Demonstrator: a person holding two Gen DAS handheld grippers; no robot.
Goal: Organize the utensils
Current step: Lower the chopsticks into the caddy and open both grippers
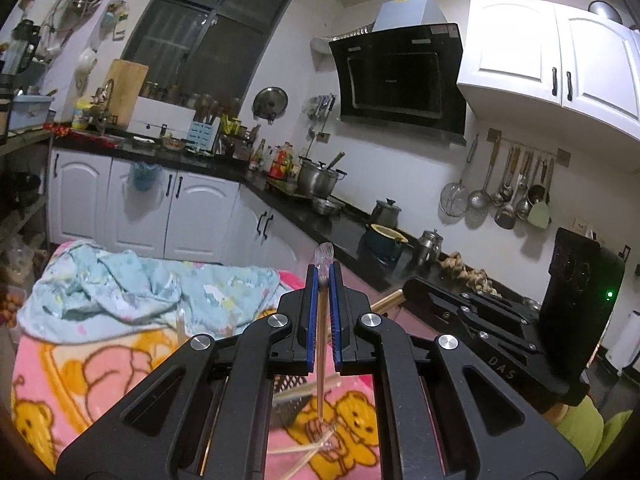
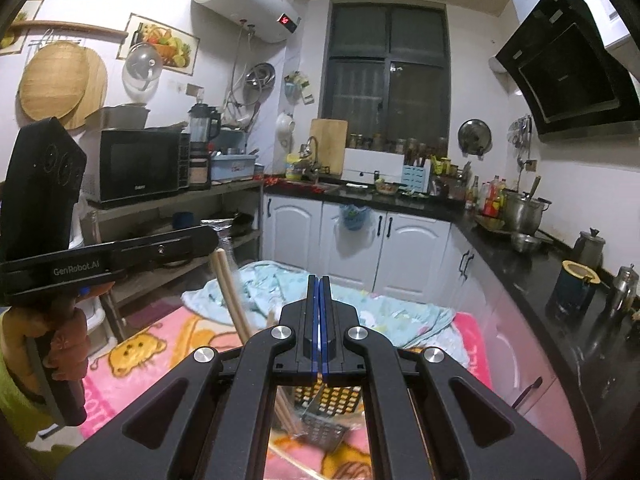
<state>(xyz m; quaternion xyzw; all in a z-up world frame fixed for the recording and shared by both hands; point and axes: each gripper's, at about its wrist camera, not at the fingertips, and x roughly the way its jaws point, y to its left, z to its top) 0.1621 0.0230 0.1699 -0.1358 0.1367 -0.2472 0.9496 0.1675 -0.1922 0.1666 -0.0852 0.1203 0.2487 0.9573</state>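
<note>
My left gripper [image 1: 324, 270] is shut on a clear plastic utensil [image 1: 322, 344], which stands upright between the blue pads; its tip sticks out above the fingers. Below it, chopsticks [image 1: 304, 390] and a metal grater [image 1: 290, 404] lie on the pink bear blanket [image 1: 96, 372]. My right gripper [image 2: 319, 280] is shut with nothing visible between its pads. Under it are the metal grater [image 2: 324, 432] and a container with a grid pattern [image 2: 332, 396]. Wooden chopsticks [image 2: 232, 300] rise to its left. The left gripper's body also shows in the right wrist view [image 2: 120, 256].
A light blue cloth [image 1: 132, 288] lies bunched at the blanket's far side. A black kitchen counter [image 1: 340, 224] with pots and bottles runs along the right. White cabinets [image 2: 360, 236] stand behind. A shelf with a microwave [image 2: 140, 164] stands at the left.
</note>
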